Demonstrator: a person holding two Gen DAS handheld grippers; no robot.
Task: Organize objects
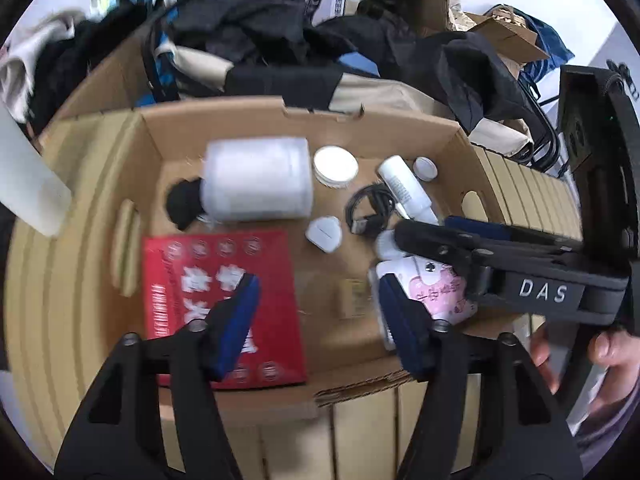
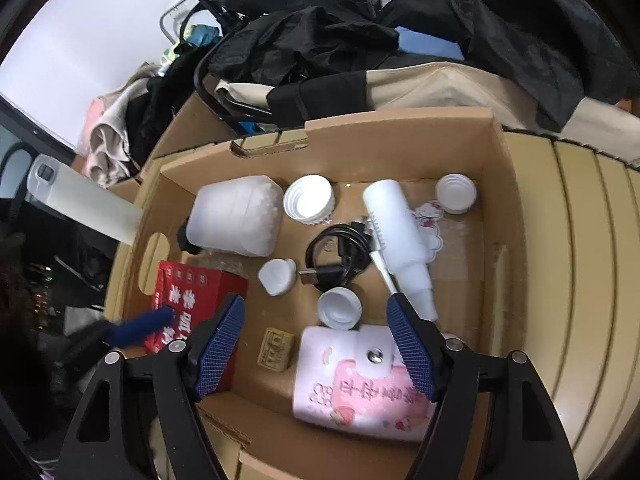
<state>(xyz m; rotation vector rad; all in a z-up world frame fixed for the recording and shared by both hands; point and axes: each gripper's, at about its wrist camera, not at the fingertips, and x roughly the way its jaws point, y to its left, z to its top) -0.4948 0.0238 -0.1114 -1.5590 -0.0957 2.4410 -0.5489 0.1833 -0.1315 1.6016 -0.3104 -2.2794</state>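
Right wrist view shows your right gripper [image 2: 314, 344] open and empty over the brown cardboard box [image 2: 492, 168], above the white-and-pink printed bottle [image 2: 352, 392] lying inside. Left gripper [image 1: 316, 320] is empty too, above the flat red printed packet [image 1: 192, 280]. Judging by this, you're between picks: choose one item and descend squarely.

Red packet [image 2: 188, 304], brown cardboard box [image 2: 400, 140]

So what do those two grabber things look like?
Each hand-held gripper is black plastic with two fingers tipped in dark blue ribbed pads and small silver screws at the joints. The left hand-held gripper matches the right hand-held gripper, which has white letters "DAS" on its side.
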